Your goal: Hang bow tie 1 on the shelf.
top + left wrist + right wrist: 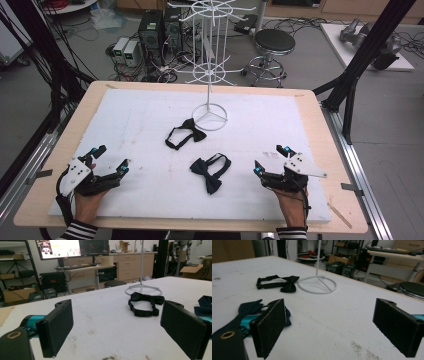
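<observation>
Both tongs rest low on the white surface (150, 105) near the person's edge, jaws spread wide, nothing between them — left tongs (111, 159) at the left corner, right tongs (271, 159) at the right.

Nearest thing: a dark navy bow tie (210, 171), lying between the two tongs but clearly closer to the right pair. It sits to that gripper's left and slightly ahead; in the right gripper view the navy bow tie (249, 308) shows just past the left jaw, outside the gap. Likely the right hand must swing left to bring it between the jaws.

Long axis runs diagonally — bow toward the near edge, strap loop angled away to the right. Soft fabric, lying flat, strap forming a closed loop.

A second, black bow tie (185, 134) lies farther off, just short of the white wire stand (210, 116), its ring base flat on the surface.
</observation>
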